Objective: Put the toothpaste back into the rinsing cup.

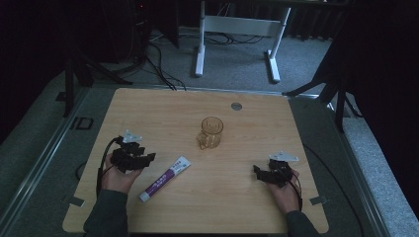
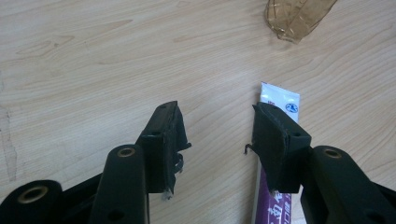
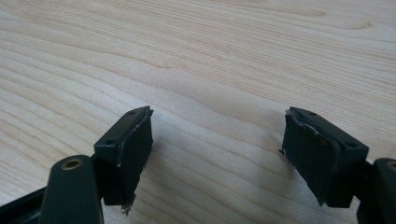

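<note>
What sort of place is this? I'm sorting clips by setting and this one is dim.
Probably a lab or recording room, not a home: a bare wooden table ringed by dark curtains, cables trailing across grey carpet, and a white desk frame behind.

Left gripper (image 1: pixel 132 157): hand-held near the surface's (image 1: pixel 163 106) left edge, fingers (image 2: pixel 164 140) parted. Right gripper (image 1: pixel 273 173): near the right edge, fingers (image 3: pixel 128 149) spread wide, nothing between them.

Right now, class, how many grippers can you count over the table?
2. The left gripper is beside the tube; the right gripper is near the table's right edge, past the cup.
</note>
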Demonstrator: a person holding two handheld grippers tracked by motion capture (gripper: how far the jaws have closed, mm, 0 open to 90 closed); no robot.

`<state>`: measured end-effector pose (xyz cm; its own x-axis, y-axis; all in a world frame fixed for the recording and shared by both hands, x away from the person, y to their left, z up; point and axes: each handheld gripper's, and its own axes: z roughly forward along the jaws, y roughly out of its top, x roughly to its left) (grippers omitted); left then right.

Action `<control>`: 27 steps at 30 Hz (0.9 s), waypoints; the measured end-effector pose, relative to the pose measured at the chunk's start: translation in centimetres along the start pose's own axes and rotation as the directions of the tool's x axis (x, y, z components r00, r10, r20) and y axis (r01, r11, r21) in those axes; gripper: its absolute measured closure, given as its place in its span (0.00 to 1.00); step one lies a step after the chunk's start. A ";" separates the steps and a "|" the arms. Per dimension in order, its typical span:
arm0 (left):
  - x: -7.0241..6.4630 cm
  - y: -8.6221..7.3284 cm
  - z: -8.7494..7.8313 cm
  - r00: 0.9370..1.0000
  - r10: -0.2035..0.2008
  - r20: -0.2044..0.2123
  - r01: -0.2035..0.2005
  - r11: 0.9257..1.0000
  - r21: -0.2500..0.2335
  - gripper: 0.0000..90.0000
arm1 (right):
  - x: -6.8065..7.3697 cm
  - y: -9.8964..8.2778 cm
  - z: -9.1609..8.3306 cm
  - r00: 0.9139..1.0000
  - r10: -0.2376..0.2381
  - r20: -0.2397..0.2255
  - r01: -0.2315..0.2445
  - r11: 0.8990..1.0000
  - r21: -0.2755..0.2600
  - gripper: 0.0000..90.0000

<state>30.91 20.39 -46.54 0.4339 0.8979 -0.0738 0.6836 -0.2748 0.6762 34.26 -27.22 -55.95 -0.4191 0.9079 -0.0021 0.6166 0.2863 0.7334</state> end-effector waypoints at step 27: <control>-1.8 1.1 0.5 0.998 0.068 0.001 -0.068 0.995 0.074 0.57 | 0.0 0.0 0.0 1.000 0.000 0.000 0.000 1.000 0.000 0.27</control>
<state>31.14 18.32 -46.01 0.4802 0.8767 -0.0286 0.6939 -0.3597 0.6238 34.26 -27.22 -55.95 -0.4191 0.9079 -0.0025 0.6164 0.2866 0.7334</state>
